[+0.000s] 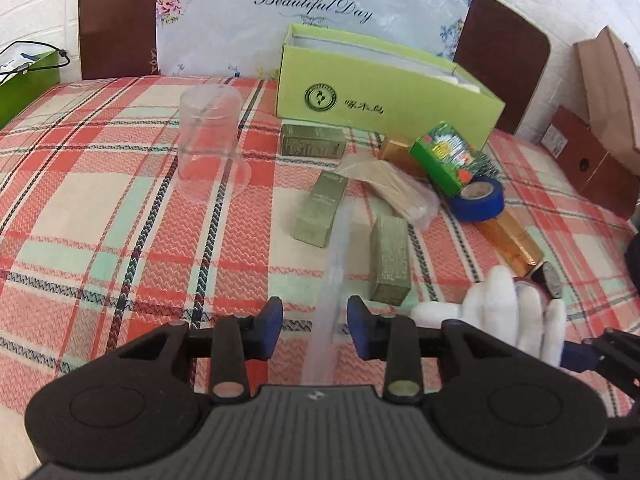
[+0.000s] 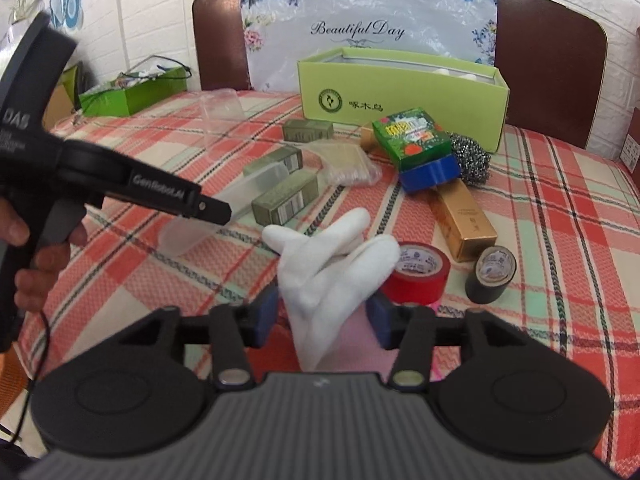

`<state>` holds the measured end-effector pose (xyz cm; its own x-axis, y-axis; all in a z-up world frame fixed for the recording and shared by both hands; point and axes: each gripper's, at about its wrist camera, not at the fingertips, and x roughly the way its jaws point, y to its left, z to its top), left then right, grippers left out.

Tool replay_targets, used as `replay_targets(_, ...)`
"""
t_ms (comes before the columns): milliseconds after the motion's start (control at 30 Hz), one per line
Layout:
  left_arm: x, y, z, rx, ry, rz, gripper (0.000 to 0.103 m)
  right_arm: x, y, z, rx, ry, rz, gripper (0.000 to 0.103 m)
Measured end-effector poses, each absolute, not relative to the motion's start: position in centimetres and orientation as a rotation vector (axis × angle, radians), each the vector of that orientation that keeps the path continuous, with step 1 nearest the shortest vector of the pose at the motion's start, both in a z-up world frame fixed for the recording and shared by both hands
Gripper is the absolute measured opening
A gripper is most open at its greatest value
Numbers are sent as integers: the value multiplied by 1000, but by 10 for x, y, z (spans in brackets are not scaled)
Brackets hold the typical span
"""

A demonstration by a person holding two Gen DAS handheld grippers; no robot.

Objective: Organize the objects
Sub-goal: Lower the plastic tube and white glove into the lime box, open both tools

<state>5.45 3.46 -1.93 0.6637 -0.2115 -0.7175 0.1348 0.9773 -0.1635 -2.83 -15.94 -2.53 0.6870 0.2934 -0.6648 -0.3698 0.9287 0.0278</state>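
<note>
Risked dropping the clear plastic tube (image 1: 336,240): found left gripper (image 1: 314,316) with fingers released, spaced either side of it, not pinching. Could not tell whether right gripper (image 2: 322,316) clenched the white glove (image 2: 324,264) or merely flanked it; cloth filled the gap. Feared a snag on the red tape (image 2: 416,272) just beside. Logged glove limp, soft, raised over the plaid cloth (image 2: 560,200), well short of the open green box (image 2: 400,96).

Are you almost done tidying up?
Not nearly. The green box shows just something white inside. A white glove sits in the open right gripper, a clear strip in the open left gripper. Small boxes and tape rolls still litter the tablecloth.
</note>
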Motion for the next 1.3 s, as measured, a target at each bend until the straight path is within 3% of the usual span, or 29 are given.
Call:
replay_targets(133, 54, 32, -20, -77, 822, -179, 37, -26, -158, -30, -109, 730, 367, 48)
replay_targets(233, 54, 30, -19, -62, 822, -165, 36, -22, -161, -30, -87, 738, 373, 34)
replay_targets(267, 54, 30, -19, -62, 828, -168, 33, -22, -161, -30, -81, 738, 378, 25)
replay_targets(300, 53, 30, -18, -70, 830, -172, 21, -22, -162, -28, -72, 737, 386, 21)
replay_targets(367, 52, 30, -16, -76, 834, -180, 17, -21, -164, -25, -43, 732, 398, 14)
replay_targets(500, 46, 21, -5, -20, 801, -168, 12, -20, -170, -13, 7, 704, 402, 12)
replay_targets(1033, 52, 9, 62, 73, 568, -98, 12, 7, -194, 57, 114, 522, 411, 11)
replay_targets(1300, 85, -11, 112, 23, 468, -183, 12, 66, -193, 97, 61, 437, 354, 11)
